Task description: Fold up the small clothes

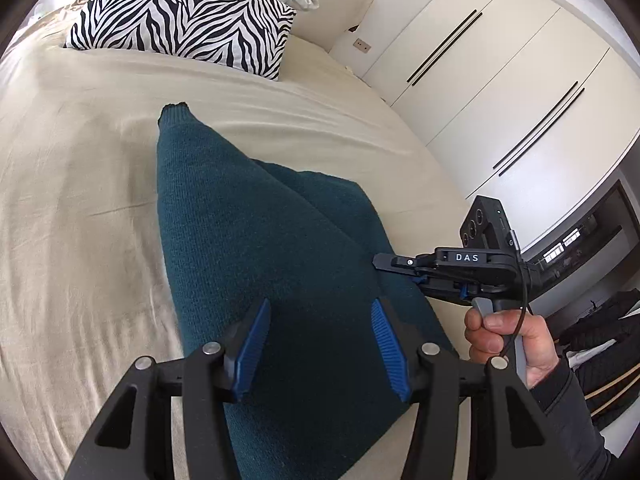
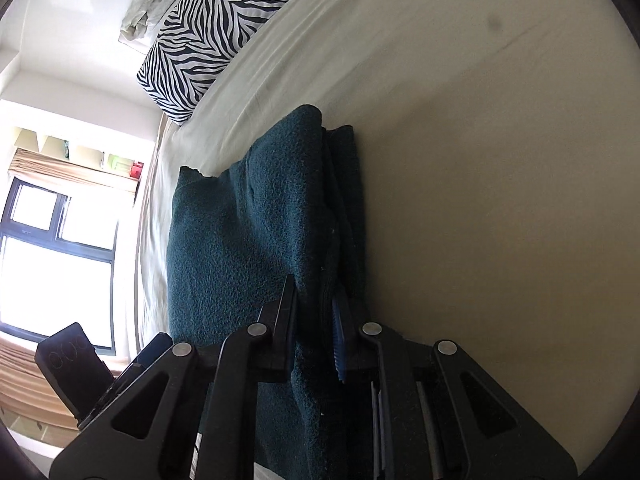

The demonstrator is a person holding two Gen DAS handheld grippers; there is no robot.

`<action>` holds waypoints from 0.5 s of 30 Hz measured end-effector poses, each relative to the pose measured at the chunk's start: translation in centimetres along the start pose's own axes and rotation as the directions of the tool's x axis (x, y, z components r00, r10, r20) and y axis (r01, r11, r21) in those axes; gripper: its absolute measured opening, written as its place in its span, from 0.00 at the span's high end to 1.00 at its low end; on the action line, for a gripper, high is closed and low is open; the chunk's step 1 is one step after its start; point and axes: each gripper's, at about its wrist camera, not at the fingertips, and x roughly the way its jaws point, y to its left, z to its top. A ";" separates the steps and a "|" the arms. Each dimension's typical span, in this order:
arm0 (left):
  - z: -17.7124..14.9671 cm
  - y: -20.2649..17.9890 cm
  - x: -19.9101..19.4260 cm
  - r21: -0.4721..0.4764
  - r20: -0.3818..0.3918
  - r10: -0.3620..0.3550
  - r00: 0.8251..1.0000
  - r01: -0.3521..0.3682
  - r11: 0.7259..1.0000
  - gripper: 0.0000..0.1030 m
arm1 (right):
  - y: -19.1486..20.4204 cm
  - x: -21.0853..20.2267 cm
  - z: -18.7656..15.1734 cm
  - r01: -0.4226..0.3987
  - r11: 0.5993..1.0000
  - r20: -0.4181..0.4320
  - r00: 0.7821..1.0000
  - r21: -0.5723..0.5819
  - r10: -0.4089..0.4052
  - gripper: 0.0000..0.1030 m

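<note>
One teal knit garment (image 1: 256,240), long axis toward zebra pillow (image 1: 180,16)

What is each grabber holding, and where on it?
The right gripper is pinching the dark teal knitted garment at a bunched fold on its near edge. The left gripper hangs open above the knit, gripping nothing.

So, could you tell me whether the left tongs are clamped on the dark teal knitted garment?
No, the left tongs stand apart above the dark teal knitted garment, their blue pads clear of it.
</note>
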 end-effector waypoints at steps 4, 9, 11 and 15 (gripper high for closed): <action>0.0 0.8 2.0 0.019 -0.041 0.029 0.999 -0.028 0.999 0.51 | -1.2 0.0 -0.8 -0.029 1.000 0.014 0.999 0.002 0.029 0.87; 0.1 0.3 0.8 0.037 -0.034 0.042 0.999 -0.041 0.998 0.51 | -1.5 -0.7 -1.2 -0.037 0.999 0.005 0.999 0.029 0.037 0.86; 1.0 0.0 -0.7 0.063 0.021 0.059 0.998 -0.060 0.996 0.51 | -0.9 -1.6 -1.1 0.007 1.000 0.019 1.000 0.022 -0.008 0.83; 3.7 0.3 -1.2 0.098 0.065 0.087 0.994 -0.093 0.991 0.50 | 2.3 -4.5 0.2 0.021 0.999 0.122 0.992 -0.038 -0.016 0.83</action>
